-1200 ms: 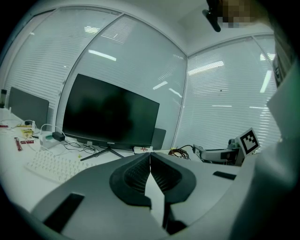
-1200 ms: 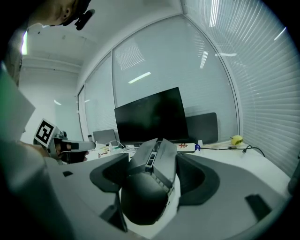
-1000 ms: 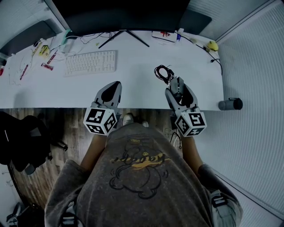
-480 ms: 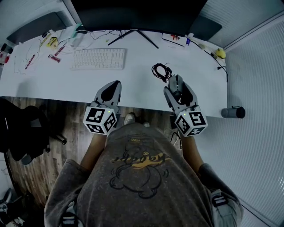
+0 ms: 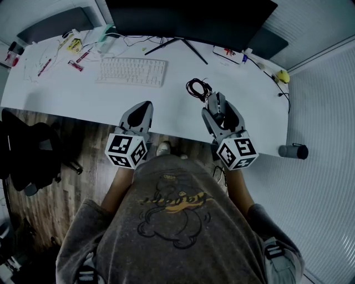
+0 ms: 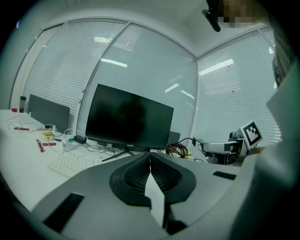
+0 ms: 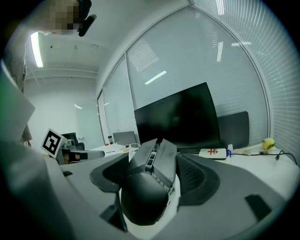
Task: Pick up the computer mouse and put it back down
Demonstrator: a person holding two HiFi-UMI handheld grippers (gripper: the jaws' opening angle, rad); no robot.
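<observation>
White desk [image 5: 72, 102] along blinded glass walls, seen from above. Pinched between the jaws of the right gripper [image 5: 218, 102]: the computer mouse [image 7: 149, 187], dark, nose tilted up and away, just beside the cable coil [image 5: 198, 89] in the head view. Looks lifted clear of the desktop, though not certain from any view. Left gripper [image 5: 145, 106] pressed together on nothing, hanging at the near desk edge, well apart from the mouse.

Judged step: pick-up done, carry in hand, put-down not yet made. Next move calls for lowering the mouse onto a bare patch of desk, keeping off the coil and levelling the nose before contact. Then spreading the jaws and backing straight out without dragging it.

Count:
- one computer mouse
- two grippers, one marker cube on each
- one monitor [image 5: 188, 16]
- one keyboard [image 5: 132, 71]
- one cable coil
- one small yellow thing [image 5: 283, 76] at the far right corner
- one white box [image 5: 228, 54] with red print by the monitor foot
- one dark cylinder [image 5: 293, 151] off the desk's right end
- one dark chair [image 5: 28, 161] at the left
- small clutter at the far left corner, too small to count
</observation>
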